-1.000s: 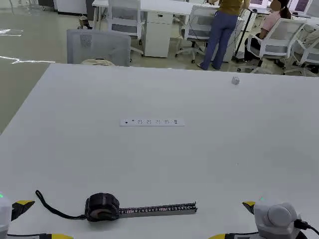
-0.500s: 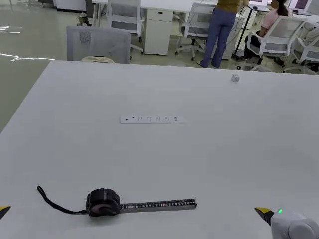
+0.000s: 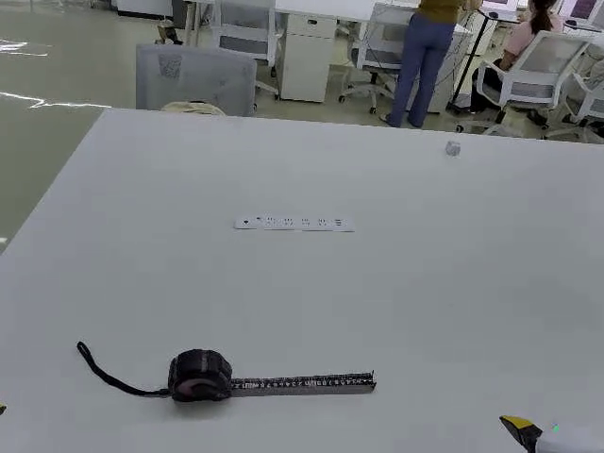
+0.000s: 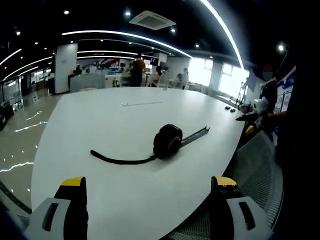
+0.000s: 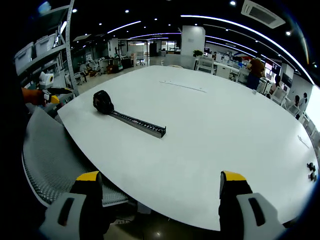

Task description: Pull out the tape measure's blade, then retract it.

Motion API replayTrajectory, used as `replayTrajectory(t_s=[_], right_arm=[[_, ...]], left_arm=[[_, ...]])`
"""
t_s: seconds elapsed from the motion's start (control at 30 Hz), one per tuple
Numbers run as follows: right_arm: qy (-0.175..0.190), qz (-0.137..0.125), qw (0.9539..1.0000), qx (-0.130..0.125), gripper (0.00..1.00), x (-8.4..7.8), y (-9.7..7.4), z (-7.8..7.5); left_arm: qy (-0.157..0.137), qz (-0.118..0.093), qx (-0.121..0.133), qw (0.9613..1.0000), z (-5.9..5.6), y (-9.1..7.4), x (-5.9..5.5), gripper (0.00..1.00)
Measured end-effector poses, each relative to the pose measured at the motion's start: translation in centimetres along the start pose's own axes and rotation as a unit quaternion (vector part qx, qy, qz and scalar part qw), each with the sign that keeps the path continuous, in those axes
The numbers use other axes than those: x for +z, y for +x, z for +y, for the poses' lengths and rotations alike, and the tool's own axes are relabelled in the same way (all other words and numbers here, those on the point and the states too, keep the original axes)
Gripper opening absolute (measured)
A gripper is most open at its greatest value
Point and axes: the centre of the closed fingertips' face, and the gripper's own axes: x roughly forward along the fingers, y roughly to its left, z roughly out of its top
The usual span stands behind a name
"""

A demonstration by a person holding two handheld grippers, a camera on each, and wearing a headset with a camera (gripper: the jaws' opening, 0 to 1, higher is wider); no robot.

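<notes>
A black tape measure point(image 3: 199, 375) lies on the white table near its front edge, with its blade point(image 3: 302, 382) pulled out to the right and a black wrist strap point(image 3: 109, 374) trailing left. It shows again as the tape measure point(image 4: 167, 140) in the left gripper view and the tape measure point(image 5: 103, 101) in the right gripper view. My left gripper point(image 4: 150, 195) is open, held off the table's edge with nothing between its jaws. My right gripper point(image 5: 162, 187) is open too, back from the table edge. The yellow tip of my right gripper point(image 3: 522, 430) peeks in at the bottom right of the head view.
A white power strip point(image 3: 294, 224) lies mid-table and a small grey object point(image 3: 453, 148) sits near the far edge. A grey mesh chair point(image 5: 55, 165) is below the table edge. Office chairs point(image 3: 196, 79) and people stand beyond the table.
Both grippers have drawn back toward me and dropped out of the head view's bottom edge, leaving just one yellow tip. The tape measure lies where it was, blade still out.
</notes>
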Motion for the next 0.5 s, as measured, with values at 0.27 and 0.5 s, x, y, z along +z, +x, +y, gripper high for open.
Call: replayTrajectory(t_s=[0.27, 0.5], right_arm=[[-0.003, 0.001, 1.0000, -0.002, 1.00, -0.39, 0.05, -0.10], [-0.003, 0.001, 1.0000, 0.001, 1.00, -0.74, -0.16, -0.28]], left_arm=[[-0.001, -0.001, 0.002, 1.0000, 0.11, 0.46, 0.90, 1.00], [-0.008, 0.001, -0.001, 1.0000, -0.28, 0.72, 0.94, 1.00]])
